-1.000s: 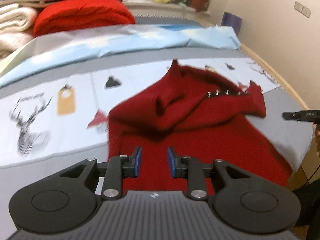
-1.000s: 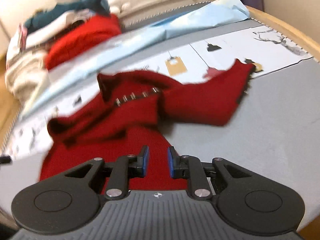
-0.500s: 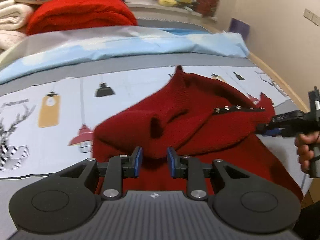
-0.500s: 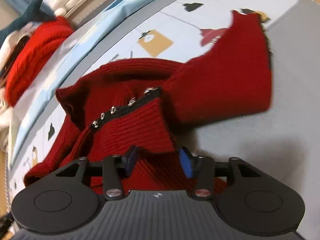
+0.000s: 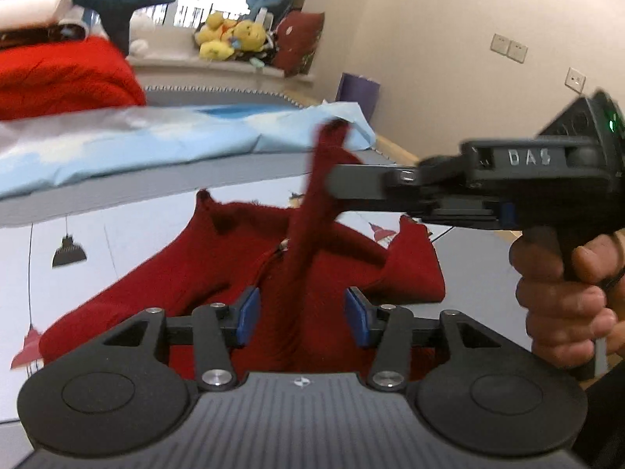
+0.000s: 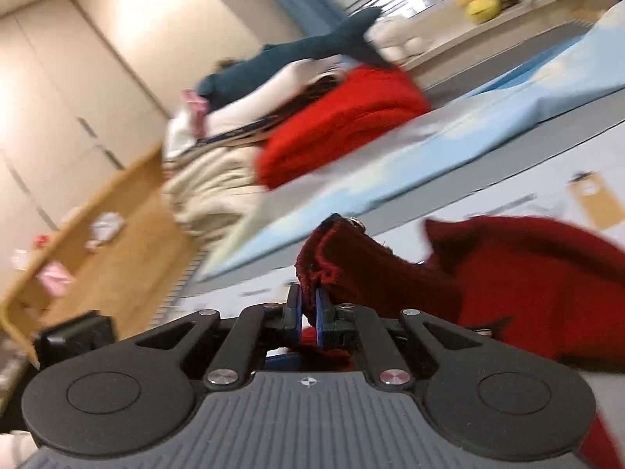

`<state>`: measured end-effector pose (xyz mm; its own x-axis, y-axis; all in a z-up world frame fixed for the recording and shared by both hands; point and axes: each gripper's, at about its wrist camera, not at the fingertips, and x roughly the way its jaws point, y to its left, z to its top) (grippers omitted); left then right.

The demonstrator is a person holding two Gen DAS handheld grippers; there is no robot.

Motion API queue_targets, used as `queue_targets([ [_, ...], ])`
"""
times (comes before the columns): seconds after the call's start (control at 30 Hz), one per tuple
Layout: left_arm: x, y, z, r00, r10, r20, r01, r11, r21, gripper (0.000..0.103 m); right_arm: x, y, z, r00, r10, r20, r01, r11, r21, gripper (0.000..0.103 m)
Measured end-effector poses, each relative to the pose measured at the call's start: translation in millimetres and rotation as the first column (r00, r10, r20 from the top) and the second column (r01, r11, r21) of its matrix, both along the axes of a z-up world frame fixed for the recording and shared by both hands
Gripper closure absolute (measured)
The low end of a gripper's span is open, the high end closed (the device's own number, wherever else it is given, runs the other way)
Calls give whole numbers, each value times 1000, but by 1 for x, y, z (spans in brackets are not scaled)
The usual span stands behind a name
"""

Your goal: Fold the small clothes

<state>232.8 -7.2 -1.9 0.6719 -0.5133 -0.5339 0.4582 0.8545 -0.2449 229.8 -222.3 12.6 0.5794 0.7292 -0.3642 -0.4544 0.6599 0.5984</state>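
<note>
A dark red knit sweater (image 5: 218, 273) with metal snaps lies crumpled on the printed bed sheet (image 5: 117, 234). My right gripper (image 6: 308, 312) is shut on an edge of the sweater (image 6: 527, 273) and holds that part lifted off the bed. In the left wrist view the right gripper (image 5: 336, 183) reaches in from the right, with a strip of sweater hanging from it. My left gripper (image 5: 302, 312) is open and empty, low over the near part of the sweater, with the hanging strip between its blue pads (image 5: 248, 314).
A light blue sheet (image 5: 156, 140) lies across the bed behind. A bright red blanket (image 5: 62, 74) and a stack of folded bedding (image 6: 218, 179) sit at the head. Stuffed toys (image 5: 230, 39) line the window sill. A wooden bed frame (image 6: 97, 226) edges the mattress.
My right gripper has shut on the sweater's edge and lifted it up. My left gripper has opened wider and tilted up toward the sweater's middle.
</note>
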Motion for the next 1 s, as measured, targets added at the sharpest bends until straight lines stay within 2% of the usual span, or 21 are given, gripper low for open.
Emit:
queue_targets([
  [0.03, 1, -3, -1, 1000, 8, 4, -8, 1000, 9, 55, 2, 5, 1, 1000, 19, -4, -19, 1000, 15, 97],
  [0.1, 5, -3, -5, 1000, 26, -5, -26, 1000, 3, 75, 5, 13, 2, 998, 57, -15, -57, 998, 32, 97],
  [0.13, 9, -1, -7, 999, 39, -17, -39, 999, 8, 91, 7, 18, 1, 997, 73, -23, -72, 997, 37, 97],
  [0.27, 19, 21, -13, 992, 117, -41, -113, 991, 77, 95, 19, 26, -4, 992, 101, -80, -98, 995, 35, 95],
  [0.33, 24, 49, -12, 980, 194, -52, -188, 977, 95, 95, 24, 18, -12, 992, 50, -119, -49, 999, 10, 82],
  [0.37, 27, 63, -9, 971, 232, -57, -226, 969, 96, 95, 27, 14, -16, 991, 2, -137, -6, 1000, -25, 66],
  [0.4, 28, 83, -7, 958, 279, -60, -273, 957, 99, 95, 30, 10, -19, 987, -52, -150, 42, 997, -71, 62],
  [0.47, 30, 130, -4, 918, 388, -75, -378, 918, 121, 95, 40, -4, -29, 961, -211, -180, 173, 963, -205, 61],
  [0.5, 30, 159, -2, 891, 447, -84, -435, 891, 130, 95, 46, -13, -35, 935, -296, -193, 235, 929, -285, 61],
  [0.57, 29, 226, 4, 809, 582, -83, -567, 810, 151, 96, 56, -34, -48, 869, -440, -226, 326, 853, -408, 61],
  [0.6, 25, 263, 4, 738, 670, -80, -652, 738, 174, 96, 59, -45, -55, 830, -501, -246, 358, 816, -453, 61],
  [0.63, 19, 303, 4, 633, 771, -66, -747, 631, 209, 97, 61, -56, -60, 793, -550, -262, 384, 786, -485, 62],
  [0.67, 13, 334, 3, 511, 859, -31, -826, 500, 261, 97, 62, -66, -64, 767, -578, -278, 407, 773, -487, 62],
  [0.7, 3, 367, 2, 346, 938, 29, -889, 318, 331, 97, 63, -77, -66, 744, -597, -299, 433, 773, -464, 62],
  [0.73, -5, 389, 1, 234, 970, 65, -911, 195, 363, 97, 62, -82, -69, 730, -608, -312, 452, 772, -447, 62],
  [0.77, -11, 402, 2, 173, 983, 66, -922, 138, 361, 97, 63, -86, -70, 718, -620, -317, 467, 766, -441, 62],
  [0.8, -16, 411, 5, 149, 988, 36, -936, 129, 328, 97, 63, -90, -71, 710, -631, -312, 477, 757, -447, 62],
  [0.83, -16, 411, 6, 172, 985, -6, -943, 166, 290, 97, 63, -92, -72, 706, -639, -306, 483, 750, -452, 62],
  [0.87, -10, 404, 7, 226, 973, -36, -936, 227, 270, 96, 63, -93, -71, 703, -643, -304, 486, 747, -454, 62],
  [0.93, 9, 374, 3, 395, 915, -82, -880, 403, 251, 91, 64, -96, -76, 695, -653, -300, 493, 737, -462, 62],
  [1.0, 24, 339, -4, 522, 842, -136, -807, 539, 241, 89, 66, -96, -81, 677, -670, -304, 507, 724, -468, 62],
])
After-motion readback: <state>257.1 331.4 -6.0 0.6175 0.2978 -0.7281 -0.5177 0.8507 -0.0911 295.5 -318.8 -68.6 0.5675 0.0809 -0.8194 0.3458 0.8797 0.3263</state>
